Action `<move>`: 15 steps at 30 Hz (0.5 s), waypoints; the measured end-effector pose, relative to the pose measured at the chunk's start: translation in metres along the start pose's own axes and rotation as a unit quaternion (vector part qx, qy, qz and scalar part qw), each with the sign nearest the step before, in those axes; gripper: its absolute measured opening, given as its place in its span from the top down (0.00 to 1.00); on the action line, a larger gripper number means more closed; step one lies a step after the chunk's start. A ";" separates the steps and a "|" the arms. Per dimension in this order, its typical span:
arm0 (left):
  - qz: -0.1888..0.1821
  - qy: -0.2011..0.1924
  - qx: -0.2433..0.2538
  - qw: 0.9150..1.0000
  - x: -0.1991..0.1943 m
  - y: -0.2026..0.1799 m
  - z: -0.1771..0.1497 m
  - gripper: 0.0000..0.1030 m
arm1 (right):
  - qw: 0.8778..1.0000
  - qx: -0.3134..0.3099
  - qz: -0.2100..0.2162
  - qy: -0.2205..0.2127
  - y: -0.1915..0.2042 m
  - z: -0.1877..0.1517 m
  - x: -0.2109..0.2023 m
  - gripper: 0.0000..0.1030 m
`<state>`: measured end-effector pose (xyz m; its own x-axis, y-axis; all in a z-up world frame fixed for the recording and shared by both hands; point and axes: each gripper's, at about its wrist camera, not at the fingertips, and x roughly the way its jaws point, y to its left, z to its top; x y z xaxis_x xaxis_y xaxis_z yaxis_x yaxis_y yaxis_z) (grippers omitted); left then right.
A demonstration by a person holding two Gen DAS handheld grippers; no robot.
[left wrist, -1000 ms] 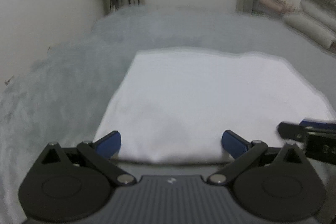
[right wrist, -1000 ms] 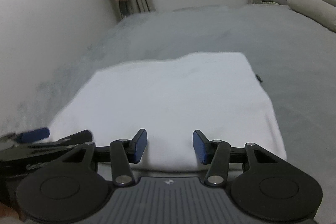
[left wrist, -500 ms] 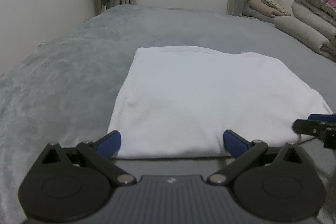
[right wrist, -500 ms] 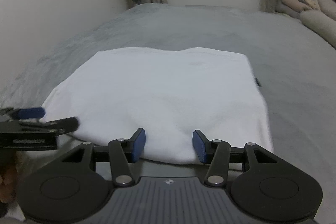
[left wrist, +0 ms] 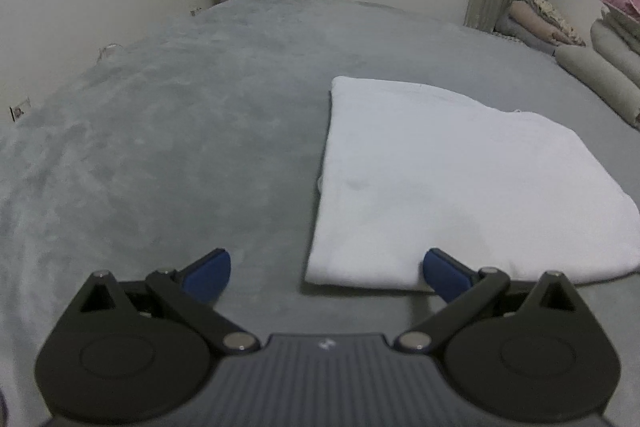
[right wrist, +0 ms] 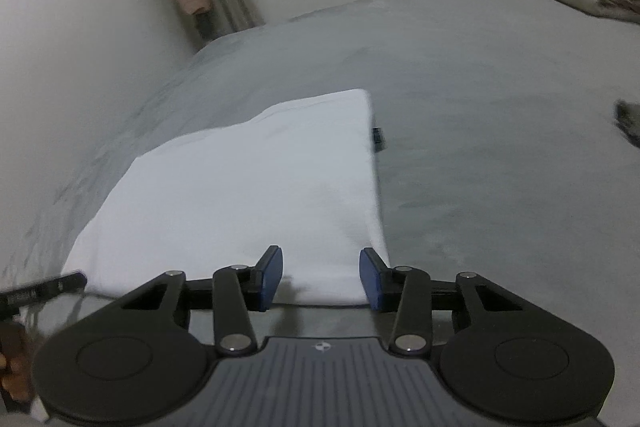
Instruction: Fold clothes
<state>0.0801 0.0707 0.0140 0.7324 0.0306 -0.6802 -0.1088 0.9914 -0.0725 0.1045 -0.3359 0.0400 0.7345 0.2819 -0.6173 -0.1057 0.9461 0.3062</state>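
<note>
The folded white garment (left wrist: 460,183) lies flat on the grey bed (left wrist: 160,147), with one small dark tag (right wrist: 377,137) at its right edge. The left tool (left wrist: 324,265) points down at its near left corner with the jaws wide apart and holding nothing. The right tool (right wrist: 321,277) is over the near right corner; its jaws have just been closing, with the cloth edge between them, not pressed. Folded blankets (left wrist: 600,67) are stacked beside the far wall.

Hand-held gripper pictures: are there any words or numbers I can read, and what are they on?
No text can be read.
Left hand-held gripper: a small pale logo on its body, no letters.
Right hand-held gripper: the same kind of logo, no letters.
Left gripper's finger, seen in the right wrist view: pale print, too blurred to read.
Dark tag beside the white folded garment: too small to read.
</note>
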 end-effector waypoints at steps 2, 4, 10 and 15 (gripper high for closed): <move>0.017 0.006 -0.001 1.000 0.000 0.002 0.002 0.00 | 1.000 0.011 -0.020 0.003 -0.002 0.001 -0.004 0.53; 0.029 0.010 -0.009 0.999 -0.001 0.008 0.006 0.00 | 0.997 0.017 -0.069 0.009 -0.005 0.001 -0.007 0.52; 0.038 0.006 -0.030 0.999 -0.007 0.012 0.012 0.00 | 0.990 0.141 -0.009 0.011 -0.020 -0.002 -0.018 0.34; 0.032 -0.022 0.004 0.999 -0.015 -0.023 0.009 0.00 | 0.964 0.260 0.052 0.020 -0.021 -0.016 -0.016 0.30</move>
<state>0.0777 0.0488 0.0325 0.7522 0.1001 -0.6512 -0.1519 0.9881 -0.0236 0.0846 -0.3579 0.0320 0.7111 0.3856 -0.5880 0.1807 0.7079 0.6828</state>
